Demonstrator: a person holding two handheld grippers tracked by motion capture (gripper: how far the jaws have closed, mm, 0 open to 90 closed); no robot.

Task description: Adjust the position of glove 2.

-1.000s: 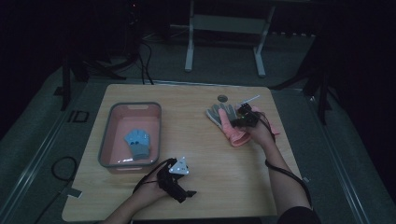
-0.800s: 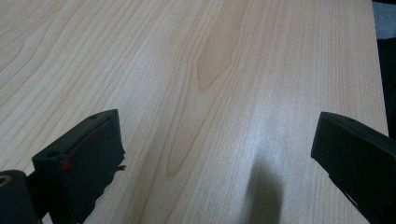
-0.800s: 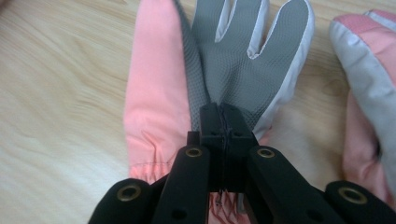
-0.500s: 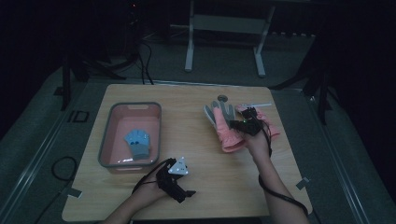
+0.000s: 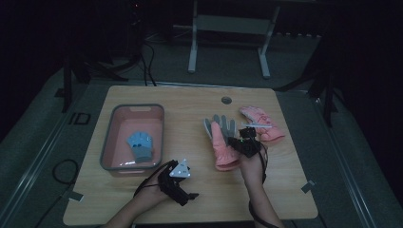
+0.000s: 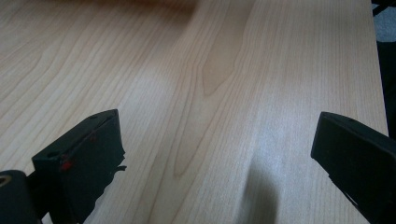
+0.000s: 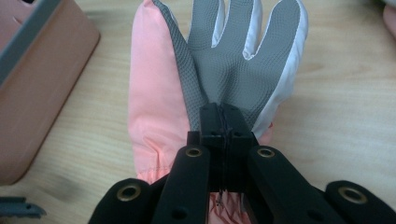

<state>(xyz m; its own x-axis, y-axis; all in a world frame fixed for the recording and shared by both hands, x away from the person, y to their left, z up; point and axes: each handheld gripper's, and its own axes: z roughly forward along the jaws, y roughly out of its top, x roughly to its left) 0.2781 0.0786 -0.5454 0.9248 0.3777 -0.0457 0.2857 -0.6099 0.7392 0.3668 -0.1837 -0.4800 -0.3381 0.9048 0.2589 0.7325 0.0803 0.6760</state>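
Observation:
A pink glove with a grey mesh palm (image 5: 220,138) (image 7: 233,60) lies palm up on the wooden table (image 5: 199,109), right of centre. My right gripper (image 5: 241,142) (image 7: 223,116) is shut on its palm fabric near the cuff, jaws pressed together. A second pink glove (image 5: 262,124) lies just to the right, with a white tag on it. My left gripper (image 5: 186,192) (image 6: 219,154) rests near the table's front edge, jaws wide apart over bare wood. A blue glove (image 5: 141,145) lies in the pink bin (image 5: 107,142).
The bin (image 7: 37,84) stands close to the left of the held glove in the right gripper view. A round grommet (image 5: 226,100) sits near the table's far edge. A metal stand's legs (image 5: 228,42) are on the floor beyond.
My right gripper has pulled the grey-palmed glove toward the person and leftward, away from the other pink glove. The left gripper has stayed put.

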